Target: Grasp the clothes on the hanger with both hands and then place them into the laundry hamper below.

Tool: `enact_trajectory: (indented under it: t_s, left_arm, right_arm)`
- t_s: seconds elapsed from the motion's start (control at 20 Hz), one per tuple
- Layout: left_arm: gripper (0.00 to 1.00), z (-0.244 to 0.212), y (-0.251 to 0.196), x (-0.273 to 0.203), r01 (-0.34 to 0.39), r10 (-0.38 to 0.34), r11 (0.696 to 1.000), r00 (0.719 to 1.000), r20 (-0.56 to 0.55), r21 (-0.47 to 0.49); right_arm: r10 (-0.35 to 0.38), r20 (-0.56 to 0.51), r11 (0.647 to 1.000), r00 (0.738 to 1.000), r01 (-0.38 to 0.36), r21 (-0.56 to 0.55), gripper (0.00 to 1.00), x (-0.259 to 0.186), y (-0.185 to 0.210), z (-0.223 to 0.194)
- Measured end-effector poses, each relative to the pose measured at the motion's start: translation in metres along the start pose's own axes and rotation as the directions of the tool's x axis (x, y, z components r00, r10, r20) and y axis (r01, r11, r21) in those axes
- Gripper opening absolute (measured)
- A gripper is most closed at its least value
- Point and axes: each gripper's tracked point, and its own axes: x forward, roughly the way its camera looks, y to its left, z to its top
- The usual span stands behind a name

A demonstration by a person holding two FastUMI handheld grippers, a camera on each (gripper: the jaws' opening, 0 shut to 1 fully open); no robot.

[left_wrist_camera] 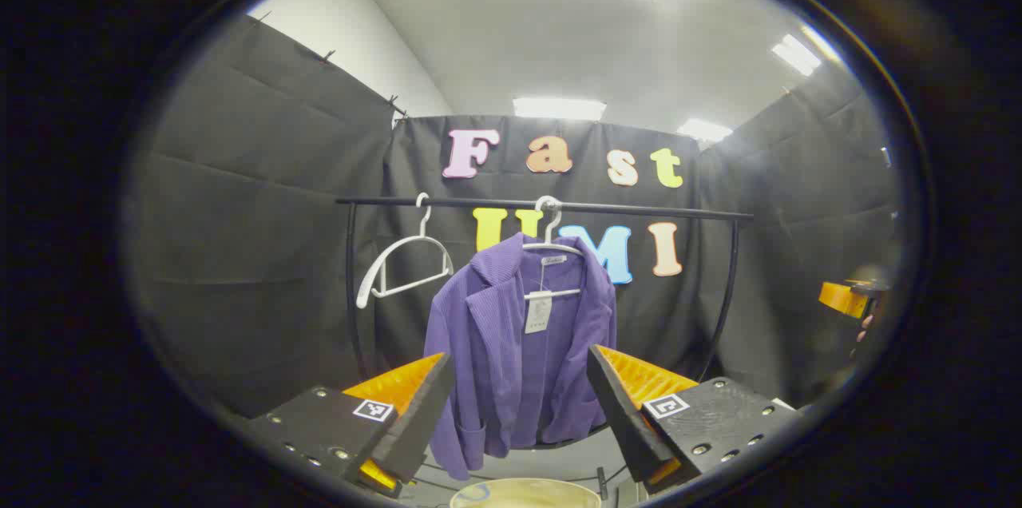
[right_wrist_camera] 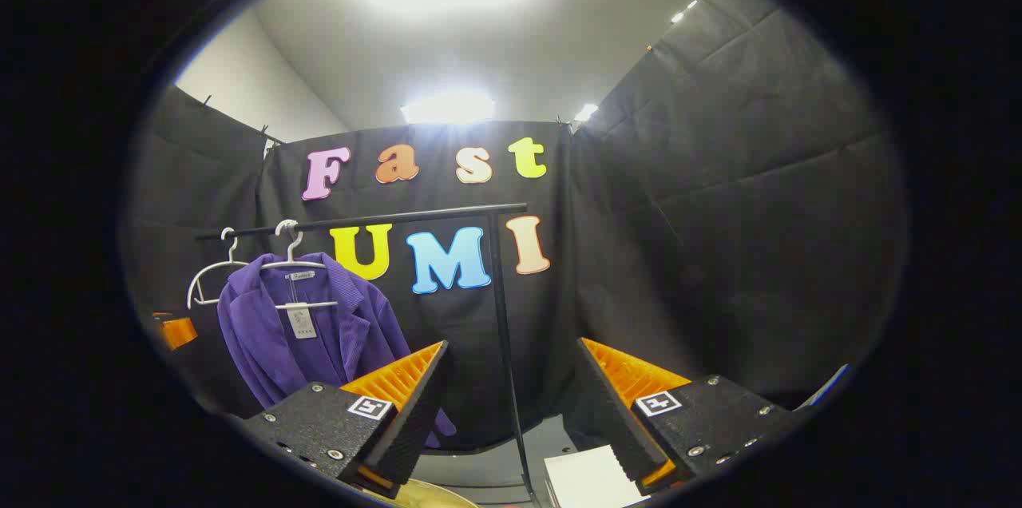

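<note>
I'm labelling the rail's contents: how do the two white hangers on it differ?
The bare hanger carries nothing, while the loaded hanger holds the purple jacket with a tag. In the left gripper view the bare hanger hangs tilted and turned, nearer the rail's left end; the loaded hanger sits level, near the middle. Both are white and hook over the same black rail.

Open air lies ahead of the purple corduroy jacket (left_wrist_camera: 519, 340) — obstacles: black metal rail (left_wrist_camera: 543, 206) above, empty white plastic hanger (left_wrist_camera: 403, 264) beside it.
</note>
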Motion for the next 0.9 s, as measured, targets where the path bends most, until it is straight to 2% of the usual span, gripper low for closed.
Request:
enact_trajectory:
  t_s: [0.1, 0.15, 0.2, 0.6, 0.65, 0.9]
  left_arm:
    - [1.00, -0.004, 0.002, 0.000, 0.002, -0.002, 1.000, 1.000, -0.012, 0.002]
    - [0.96, -0.007, 0.003, -0.001, 0.002, -0.002, 1.000, 1.000, -0.018, 0.002]
    - [1.00, -0.009, 0.004, -0.003, 0.003, -0.003, 1.000, 1.000, -0.022, 0.001]
    - [1.00, -0.018, 0.011, -0.014, 0.001, 0.000, 1.000, 0.999, -0.046, 0.020]
    - [1.00, -0.018, 0.010, -0.015, 0.001, 0.000, 1.000, 0.999, -0.048, 0.019]
    - [1.00, -0.023, 0.008, -0.008, -0.001, 0.001, 1.000, 0.998, -0.060, 0.000]
  right_arm:
    - [0.004, -0.003, 1.000, 1.000, -0.004, -0.010, 0.95, -0.002, 0.007, -0.002]
    - [0.009, -0.004, 1.000, 1.000, -0.009, -0.009, 0.95, -0.003, 0.011, -0.002]
    - [0.015, -0.007, 1.000, 1.000, -0.015, -0.007, 0.92, -0.003, 0.016, -0.003]
    - [0.077, -0.028, 0.997, 0.997, -0.078, -0.023, 0.95, -0.011, 0.046, -0.012]
    - [0.083, -0.035, 0.996, 0.996, -0.084, -0.023, 0.92, -0.012, 0.049, -0.015]
    - [0.106, -0.047, 0.994, 0.993, -0.107, -0.021, 0.95, -0.011, 0.061, -0.019]
